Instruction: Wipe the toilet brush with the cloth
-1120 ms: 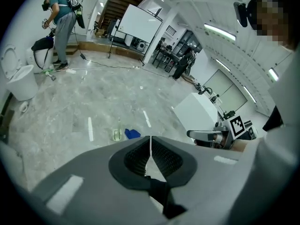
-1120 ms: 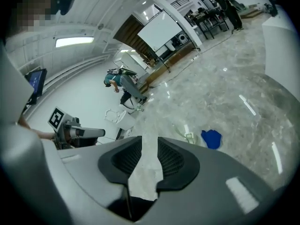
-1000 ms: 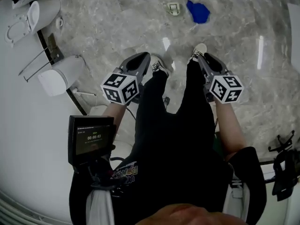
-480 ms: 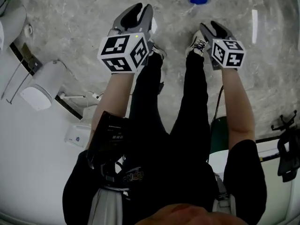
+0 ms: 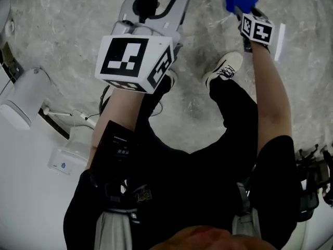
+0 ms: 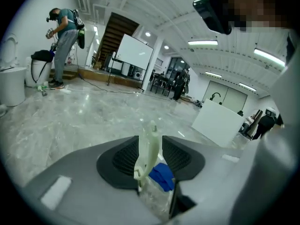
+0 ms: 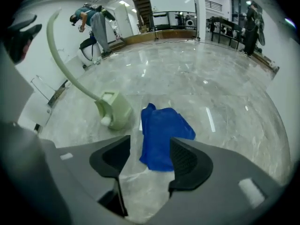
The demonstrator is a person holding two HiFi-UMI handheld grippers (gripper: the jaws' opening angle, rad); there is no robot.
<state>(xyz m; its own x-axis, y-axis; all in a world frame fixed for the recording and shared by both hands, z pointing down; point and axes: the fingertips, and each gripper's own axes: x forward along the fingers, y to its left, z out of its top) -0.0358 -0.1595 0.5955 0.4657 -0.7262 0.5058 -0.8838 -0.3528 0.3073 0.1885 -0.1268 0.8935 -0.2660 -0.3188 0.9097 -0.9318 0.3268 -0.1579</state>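
While both arms reach down, the grey stone floor [image 7: 220,74] carries the two things for the job. A pale green brush [image 7: 114,109] sits there in its stand, and its long thin handle [image 6: 147,149] bends up and away from it. A blue cloth [image 7: 161,135] lies crumpled on the floor just beside the stand, close to it but not touching it.

On the left gripper [image 6: 151,146], the jaws are apart and are opening. In the left gripper view the handle shows in the gap between them, but the pads do not squeeze it. Part of the cloth shows lower down in the same gap, on the floor.

On the right gripper [image 7: 150,146], the jaws are also apart and are opening. It points down at the cloth, and the near end of the cloth shows between the two pads. They do not pinch it, and bare floor shows under the jaws.

From the head view, a white shoe [image 5: 223,69] stands on the floor near the right arm. Far off across the floor, by a white wall, another person [image 6: 63,36] stands.
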